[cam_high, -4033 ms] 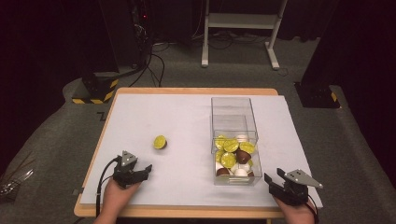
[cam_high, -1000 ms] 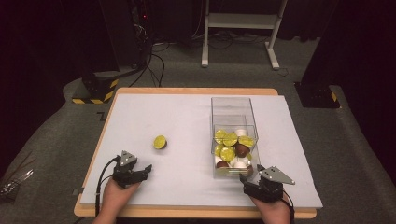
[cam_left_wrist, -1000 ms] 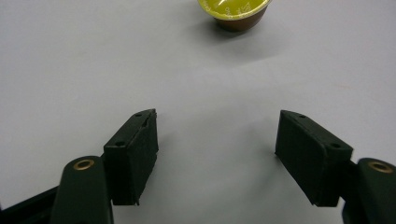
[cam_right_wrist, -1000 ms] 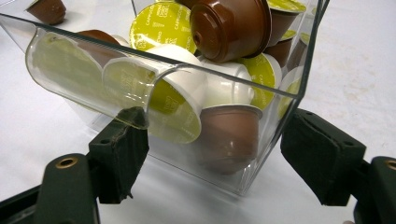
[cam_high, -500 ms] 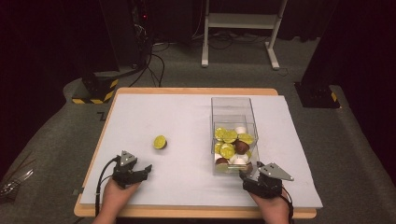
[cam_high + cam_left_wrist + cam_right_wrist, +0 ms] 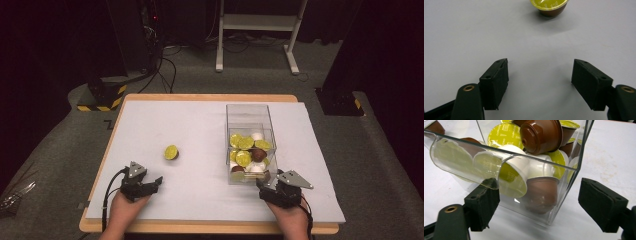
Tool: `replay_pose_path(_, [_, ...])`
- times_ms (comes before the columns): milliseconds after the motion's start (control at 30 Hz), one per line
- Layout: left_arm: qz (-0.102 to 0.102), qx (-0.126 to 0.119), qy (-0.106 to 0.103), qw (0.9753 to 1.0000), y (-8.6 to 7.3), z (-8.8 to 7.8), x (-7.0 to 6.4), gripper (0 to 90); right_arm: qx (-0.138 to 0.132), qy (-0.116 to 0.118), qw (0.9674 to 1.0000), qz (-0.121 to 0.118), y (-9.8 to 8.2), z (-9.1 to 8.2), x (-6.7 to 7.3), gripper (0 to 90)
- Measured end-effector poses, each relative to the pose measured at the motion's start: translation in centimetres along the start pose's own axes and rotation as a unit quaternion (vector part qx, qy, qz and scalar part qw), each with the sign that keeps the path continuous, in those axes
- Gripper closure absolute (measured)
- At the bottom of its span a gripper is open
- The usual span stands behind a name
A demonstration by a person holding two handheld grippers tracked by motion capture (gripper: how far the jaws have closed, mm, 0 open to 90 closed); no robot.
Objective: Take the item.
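With its jaws just opening, the right gripper point(image 6: 270, 186) straddles the near corner of the clear capsule box point(image 6: 248, 123), so closing could tip it, while the open, empty left gripper point(image 6: 152, 184) sits short of 1 loose coffee capsule point(image 6: 171, 152).

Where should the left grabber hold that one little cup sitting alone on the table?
Probably by its brown sides. The cup stands upright, yellow lid up, narrowing toward the bottom, so the foil top offers no hold. The left gripper is open and facing it: slide straight forward, low over the table, one jaw each side, just under the rim.
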State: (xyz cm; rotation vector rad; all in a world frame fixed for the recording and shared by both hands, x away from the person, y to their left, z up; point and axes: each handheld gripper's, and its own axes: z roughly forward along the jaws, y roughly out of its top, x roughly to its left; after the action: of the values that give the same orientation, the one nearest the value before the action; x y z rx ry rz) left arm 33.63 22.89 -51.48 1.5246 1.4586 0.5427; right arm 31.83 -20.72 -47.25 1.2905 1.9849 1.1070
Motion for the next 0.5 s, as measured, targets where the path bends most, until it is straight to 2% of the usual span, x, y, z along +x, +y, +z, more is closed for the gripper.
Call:
replay_pose_path(467, [0.001,0.000,-0.001,1.0000,0.02,0.00,0.06,29.8,0.004,-0.014,0.9999,-0.001,0.70,0.81,-0.46,16.2])
replay_pose_path(500, [-0.004,-0.002,-0.001,1.0000,0.01,0.02,-0.02,29.8,0.004,-0.014,0.9999,-0.001,0.70,0.81,-0.46,16.2])
